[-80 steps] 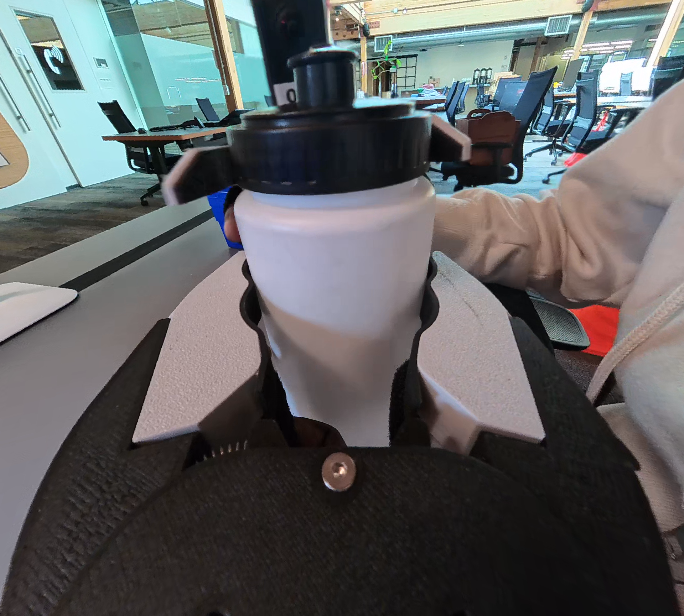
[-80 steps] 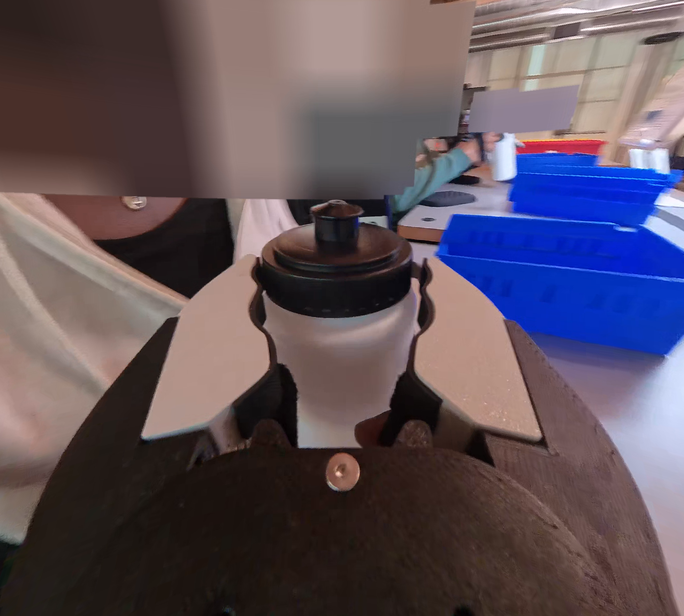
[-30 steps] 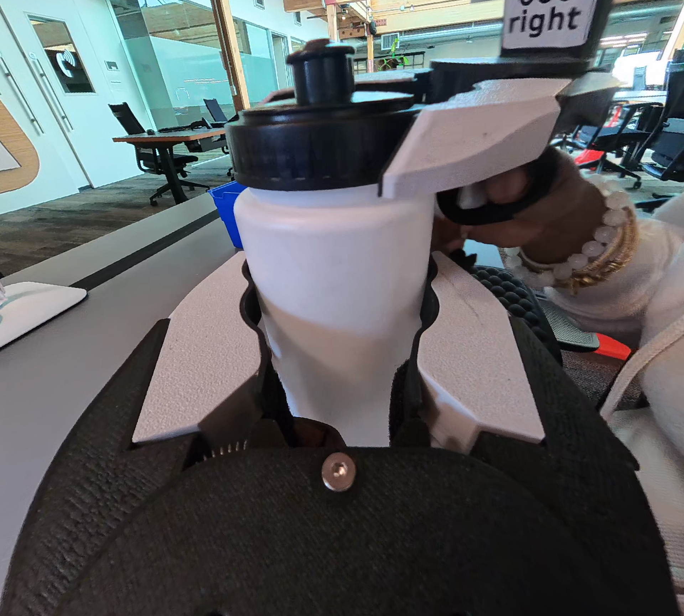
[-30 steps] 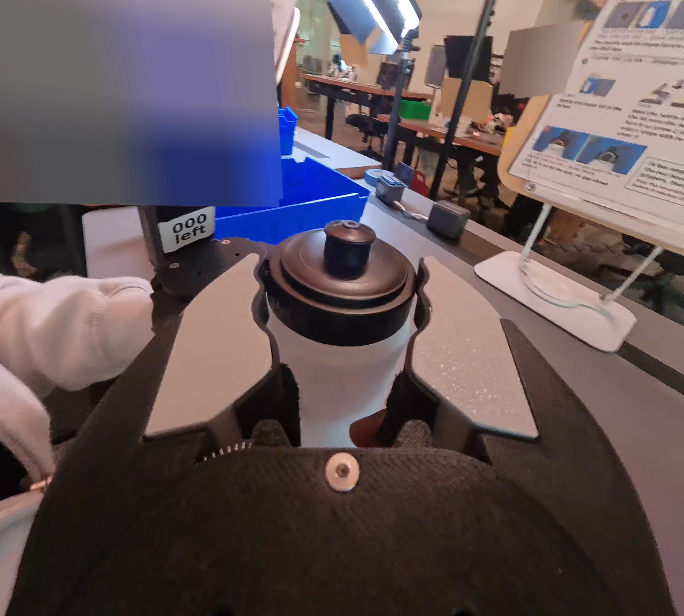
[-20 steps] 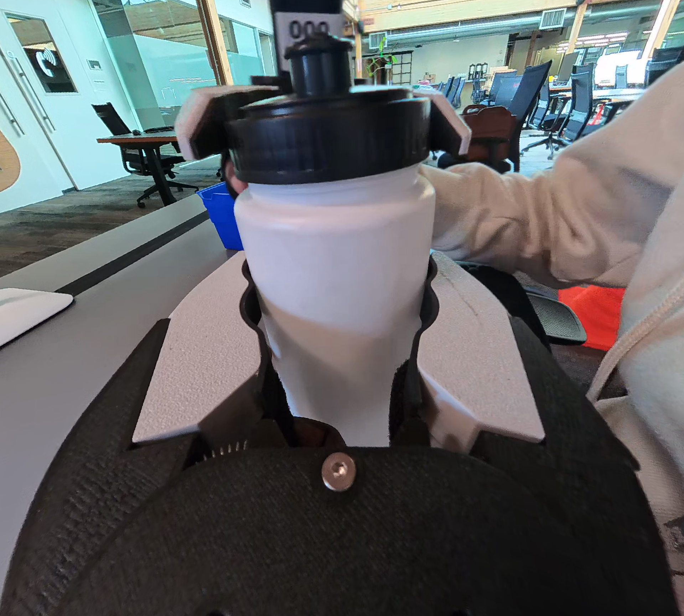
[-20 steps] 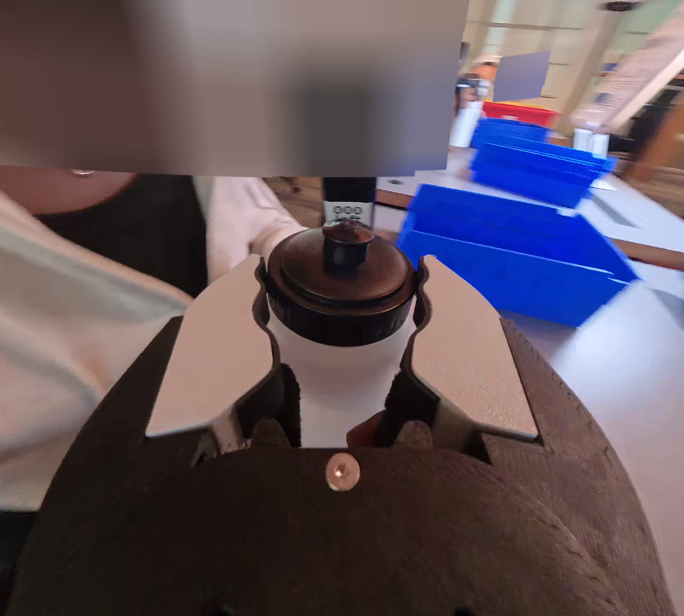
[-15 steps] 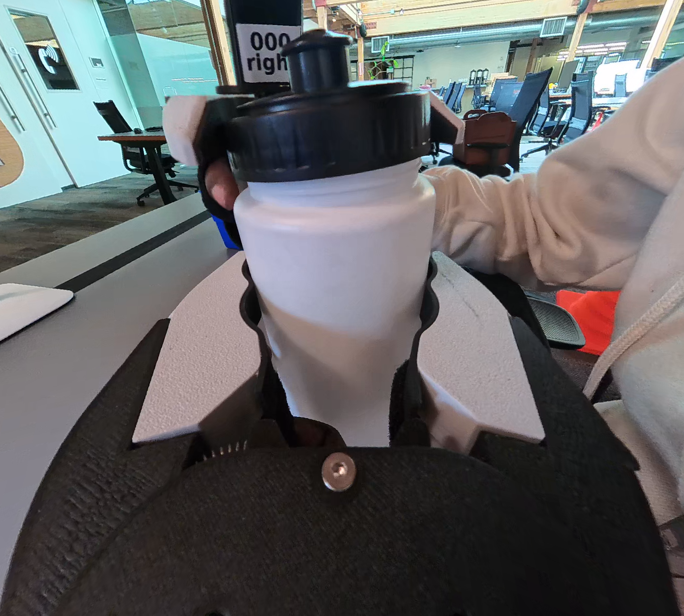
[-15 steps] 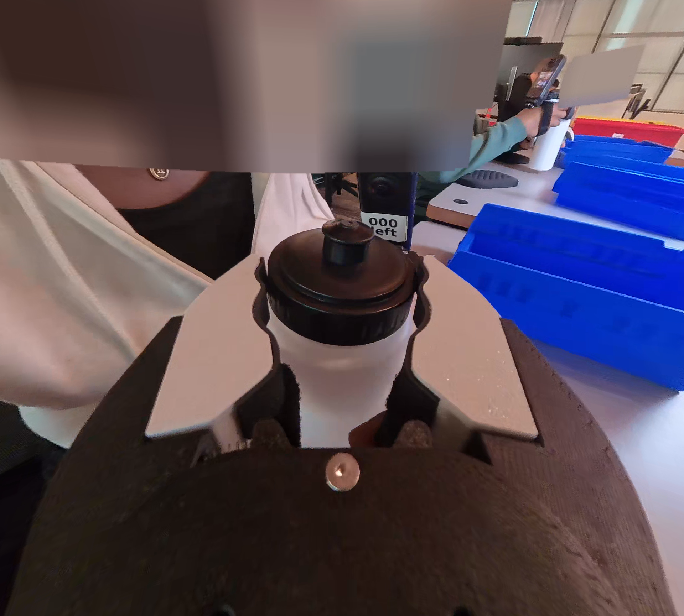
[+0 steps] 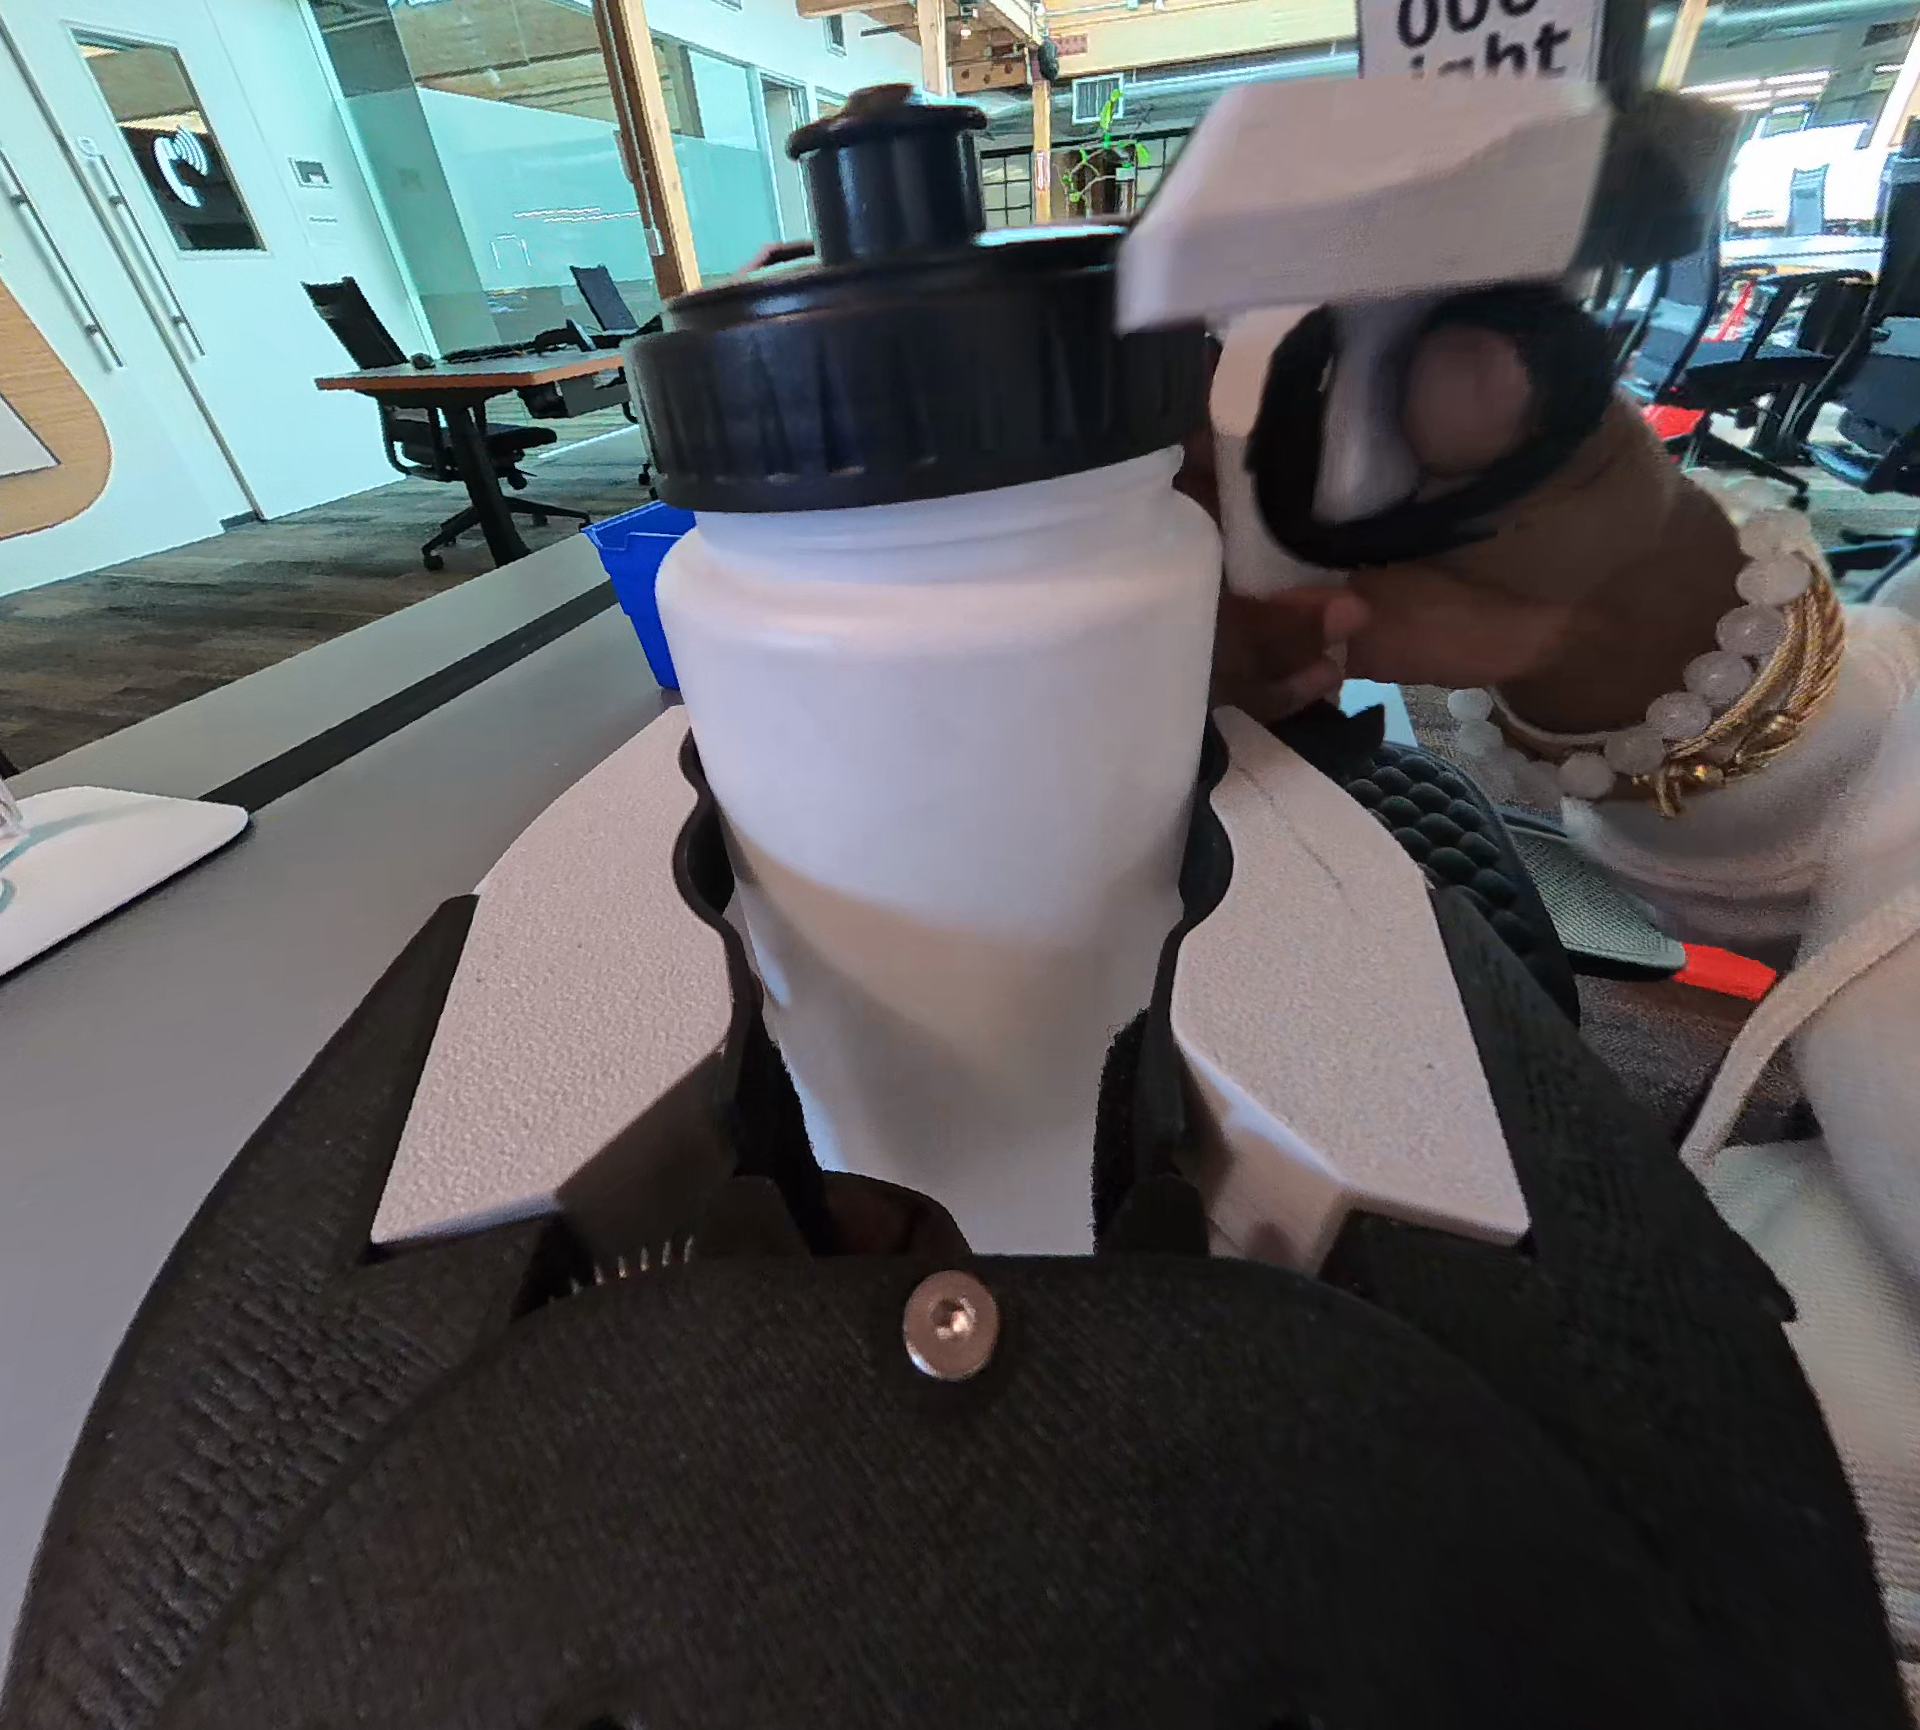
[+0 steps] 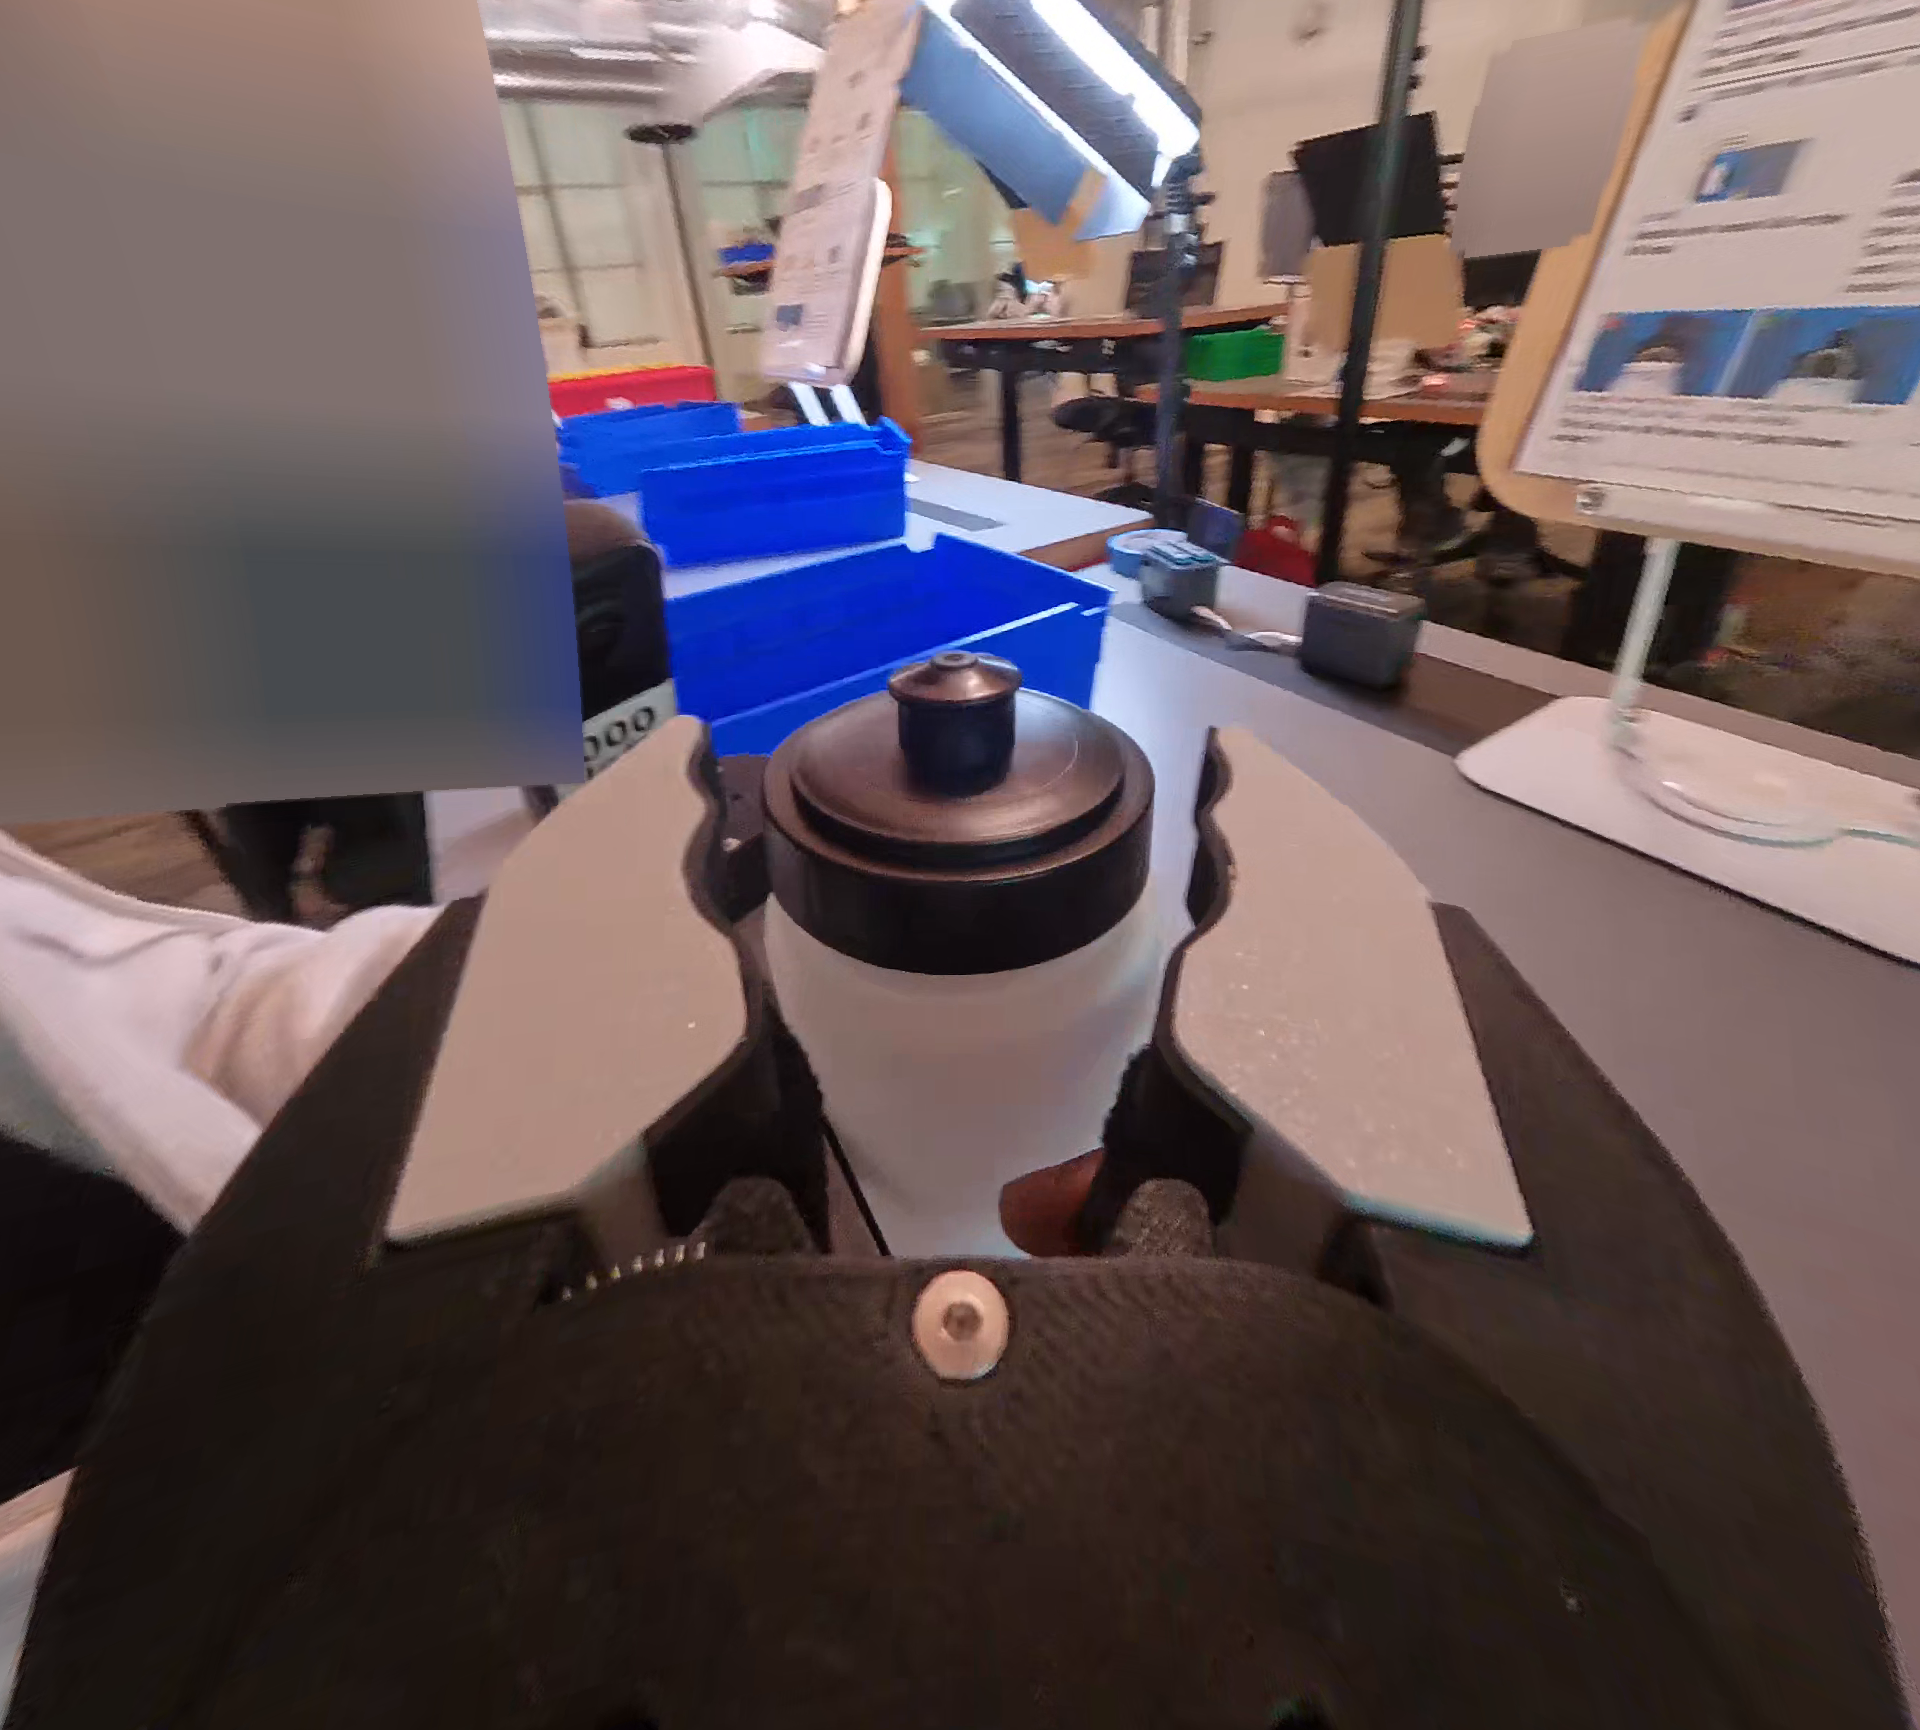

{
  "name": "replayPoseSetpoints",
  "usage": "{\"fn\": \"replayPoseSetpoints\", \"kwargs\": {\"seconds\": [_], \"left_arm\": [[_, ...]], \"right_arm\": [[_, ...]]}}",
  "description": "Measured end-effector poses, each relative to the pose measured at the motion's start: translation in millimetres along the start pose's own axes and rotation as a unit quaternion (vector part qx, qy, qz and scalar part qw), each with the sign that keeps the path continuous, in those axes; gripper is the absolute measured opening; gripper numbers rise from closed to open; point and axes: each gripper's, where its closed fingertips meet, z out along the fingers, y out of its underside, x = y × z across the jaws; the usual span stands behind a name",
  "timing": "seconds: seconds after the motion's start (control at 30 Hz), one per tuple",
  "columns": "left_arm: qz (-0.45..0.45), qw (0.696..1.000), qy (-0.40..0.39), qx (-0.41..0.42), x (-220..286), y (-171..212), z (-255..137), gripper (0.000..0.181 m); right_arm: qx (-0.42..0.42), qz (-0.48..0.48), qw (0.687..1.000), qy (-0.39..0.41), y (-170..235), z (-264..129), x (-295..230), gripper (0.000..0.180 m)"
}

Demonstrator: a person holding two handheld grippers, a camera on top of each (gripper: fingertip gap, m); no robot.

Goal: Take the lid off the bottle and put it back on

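A white bottle (image 9: 935, 641) with a black spout lid (image 9: 904, 392) on it stands upright in my left gripper (image 9: 951, 735), which is shut on the bottle's body. In the right wrist view the lid (image 10: 956, 859) sits on the bottle (image 10: 956, 1036) between the fingers of my right gripper (image 10: 956, 735). The jaws stand open, with a small gap on each side of the lid. In the left wrist view one white finger (image 9: 1351, 194) of the right gripper is at lid height on the right, blurred.
The grey table (image 10: 1558, 953) holds blue bins (image 10: 883, 631), small grey boxes (image 10: 1361, 631) and a document stand (image 10: 1714, 226) on a white base (image 10: 1662, 807). A person's hand with a bead bracelet (image 9: 1507, 600) holds the right gripper. Office desks and chairs stand behind. The gap from one gripper's tips to the other's is roughly 7 cm.
My right gripper has swung around the lid from the far side to the bottle's right, and its fingers have parted slightly from the lid. My left gripper still holds the bottle in place.
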Motion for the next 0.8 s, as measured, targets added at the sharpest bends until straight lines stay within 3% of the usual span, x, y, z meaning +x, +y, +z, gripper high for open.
{"fn": "replayPoseSetpoints", "kwargs": {"seconds": [0.03,0.1,0.2,0.33,0.4,0.53,0.63,0.77,0.8], "left_arm": [[0.0,1.0,-0.001,0.0,0,0,0,0.087],[-0.003,1.0,0.0,0.001,-1,0,-1,0.086],[0.0,1.0,0.007,0.001,1,0,-1,0.087],[0.001,1.0,0.01,-0.001,2,0,0,0.087],[-0.002,1.0,0.01,0.0,2,0,-1,0.086],[-0.001,1.0,0.011,0.0,2,0,0,0.086],[-0.002,1.0,0.01,0.0,2,0,0,0.086],[-0.001,1.0,0.009,-0.001,2,0,0,0.087],[-0.001,1.0,0.009,-0.001,2,0,0,0.087]], "right_arm": [[-0.01,-0.015,1.0,0.004,3,2,0,0.075],[-0.029,-0.043,0.999,-0.017,7,5,-2,0.075],[-0.054,-0.053,0.989,-0.128,8,3,-8,0.075],[-0.077,-0.054,0.947,-0.306,10,-4,-14,0.075],[-0.093,-0.041,0.929,-0.357,9,-3,-16,0.075],[-0.092,-0.068,0.932,-0.344,-10,-2,-12,0.084],[-0.089,-0.069,0.943,-0.314,-29,-9,-6,0.05],[-0.16,-0.091,0.937,-0.296,-12,-10,-7,0.041],[-0.17,-0.089,0.936,-0.295,-9,-9,-8,0.03]]}}
